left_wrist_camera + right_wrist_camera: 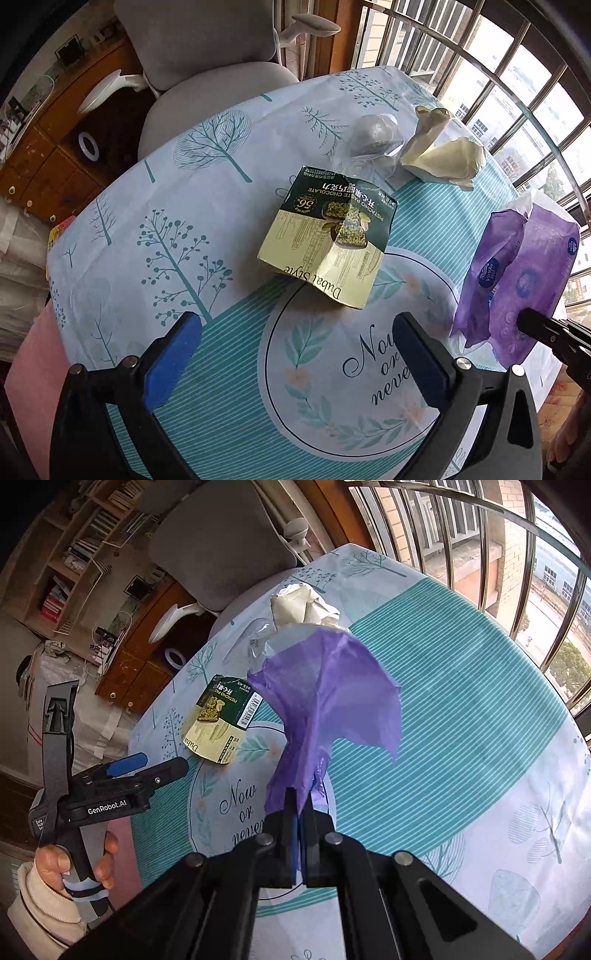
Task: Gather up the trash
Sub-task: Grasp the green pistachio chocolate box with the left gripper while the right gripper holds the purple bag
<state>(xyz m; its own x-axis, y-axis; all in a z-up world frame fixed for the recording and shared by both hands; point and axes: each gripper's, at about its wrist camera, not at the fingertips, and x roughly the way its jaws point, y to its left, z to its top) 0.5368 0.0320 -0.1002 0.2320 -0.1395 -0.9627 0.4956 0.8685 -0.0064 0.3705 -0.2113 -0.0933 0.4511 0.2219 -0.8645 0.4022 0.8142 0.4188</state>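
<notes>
My right gripper [301, 808] is clenched on the purple tissue wrapper [328, 698], pinching its lower end between the fingers so the crumpled plastic fans upward and hangs clear above the tablecloth [461, 701]; in the left wrist view the same wrapper [517, 273] hangs at the right edge of the table with the tip of the right gripper [532, 325] against its lower part. The rest of the trash lies on the cloth. The flattened chocolate box [328, 236], green and cream with "Dubai Style" printed on it, sits near the middle of the table, its near corner overlapping the round "Now or never" emblem [369, 362]. Just beyond it lies a piece of clear crumpled plastic [369, 144], touching or nearly touching the box's far edge, and beside that, toward the window side, a wad of cream-coloured paper [443, 151]. My left gripper [295, 354] is released, its blue-padded fingers [170, 362] spread wide and grasping nothing, held above the near side of the table short of the chocolate box. From the right wrist view I see it [162, 768] off the table's left edge, held in a bare hand [74, 860]. A grey chair [207, 55] stands behind the table, and barred windows [498, 74] run along the right.
</notes>
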